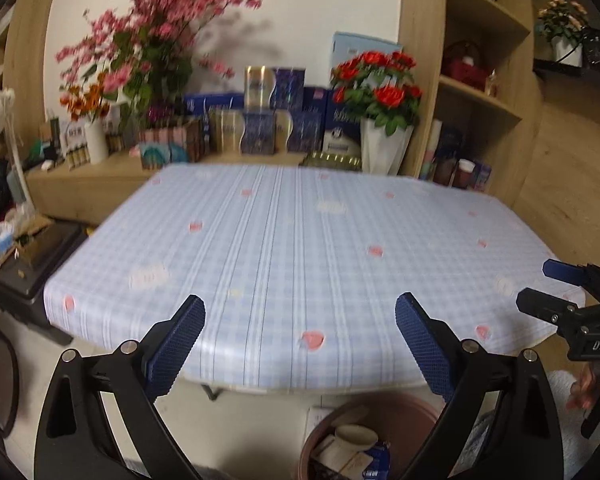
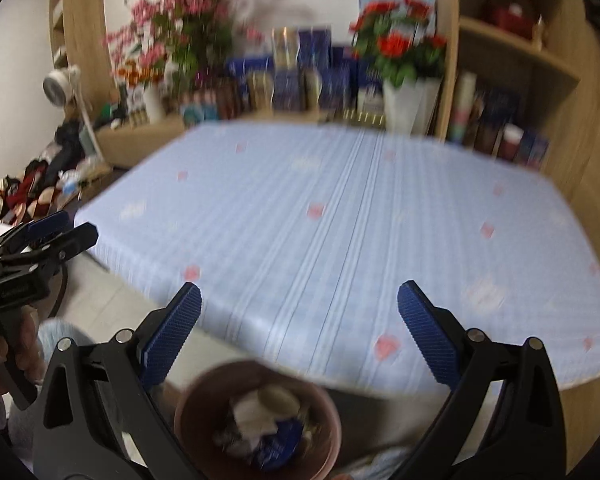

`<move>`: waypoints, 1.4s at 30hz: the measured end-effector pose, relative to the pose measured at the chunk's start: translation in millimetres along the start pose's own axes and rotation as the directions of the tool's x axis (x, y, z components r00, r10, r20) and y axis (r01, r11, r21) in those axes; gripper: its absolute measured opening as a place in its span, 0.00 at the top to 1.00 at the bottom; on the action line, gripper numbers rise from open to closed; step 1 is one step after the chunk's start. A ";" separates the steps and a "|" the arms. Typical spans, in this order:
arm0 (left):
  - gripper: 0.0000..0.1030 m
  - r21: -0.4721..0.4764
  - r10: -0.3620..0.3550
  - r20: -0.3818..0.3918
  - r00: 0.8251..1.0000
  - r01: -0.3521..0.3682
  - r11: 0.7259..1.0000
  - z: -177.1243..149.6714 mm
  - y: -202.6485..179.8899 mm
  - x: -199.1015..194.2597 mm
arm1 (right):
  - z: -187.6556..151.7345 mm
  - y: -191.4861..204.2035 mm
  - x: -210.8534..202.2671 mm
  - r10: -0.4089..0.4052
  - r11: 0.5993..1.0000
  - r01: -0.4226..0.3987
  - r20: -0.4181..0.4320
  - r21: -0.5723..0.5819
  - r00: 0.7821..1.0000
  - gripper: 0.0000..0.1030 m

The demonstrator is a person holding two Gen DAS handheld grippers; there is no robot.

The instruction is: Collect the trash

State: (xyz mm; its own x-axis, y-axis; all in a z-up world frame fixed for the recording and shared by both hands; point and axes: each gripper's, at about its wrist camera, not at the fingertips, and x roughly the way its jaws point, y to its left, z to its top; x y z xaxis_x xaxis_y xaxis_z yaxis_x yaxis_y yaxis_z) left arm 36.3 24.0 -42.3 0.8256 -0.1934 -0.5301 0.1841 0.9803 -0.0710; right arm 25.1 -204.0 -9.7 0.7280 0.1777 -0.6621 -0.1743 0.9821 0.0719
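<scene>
The left gripper (image 1: pixel 300 336) had its two blue fingers far apart, and nothing was between them. The right gripper (image 2: pixel 299 322) was the same: its blue fingers stood wide apart and held nothing. Both grippers pointed out over the near edge of the table (image 1: pixel 284 240).

The table had a light blue checked cloth with small pink marks on it. No trash could be seen on the cloth in either view.

The trash (image 2: pixel 260 420) was in a round pinkish-brown bin (image 2: pixel 188 408) on the floor, just in front of the near edge of the table and low down between the grippers. In the bin there was a paper cup (image 1: pixel 356 438), some crumpled white paper (image 2: pixel 254 412) and a blue wrapper (image 2: pixel 278 446). The right wrist view was blurry, so the small bits could not be told apart.

In the left wrist view, the right gripper (image 1: pixel 540 286) showed at the right edge, with a hand (image 1: pixel 592 390) on its handle. In the right wrist view, the left gripper (image 2: pixel 66 230) showed at the left edge.

Far behind the table was a low wooden shelf (image 1: pixel 100 176) with blue boxes (image 1: pixel 288 88), a white pot of red roses (image 1: pixel 380 92) and tall pink flowers (image 1: pixel 160 32). To the right stood more wooden shelves (image 1: pixel 484 92). On the floor to the left lay a pile of clothes (image 2: pixel 32 188).
</scene>
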 end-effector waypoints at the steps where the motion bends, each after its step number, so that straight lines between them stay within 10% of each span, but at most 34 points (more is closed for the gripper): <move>1: 0.07 0.008 -0.005 0.021 1.000 0.005 1.000 10.0 -2.4 -5.8 | 7.6 -2.6 -5.7 -0.006 1.000 0.006 0.021 -0.001 1.000 0.06; 15: 0.06 0.089 -0.031 0.124 0.992 0.020 0.996 82.3 -34.5 -49.0 | 59.0 -24.2 -66.8 -0.053 0.998 0.047 0.214 0.033 0.975 0.06; 42: 0.06 0.116 0.007 0.169 0.986 -0.027 0.993 94.2 -49.5 -62.7 | 60.4 -31.1 -84.7 -0.069 0.997 0.056 0.243 0.061 0.968 0.06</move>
State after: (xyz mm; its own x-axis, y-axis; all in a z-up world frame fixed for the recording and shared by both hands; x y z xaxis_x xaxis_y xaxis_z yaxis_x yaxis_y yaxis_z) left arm 25.7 -16.0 74.0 0.9051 -0.1900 -0.3804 0.2222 0.9741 0.0421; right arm 8.9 -245.8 89.2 0.8776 0.1197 -0.4643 -0.0928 0.9924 0.0804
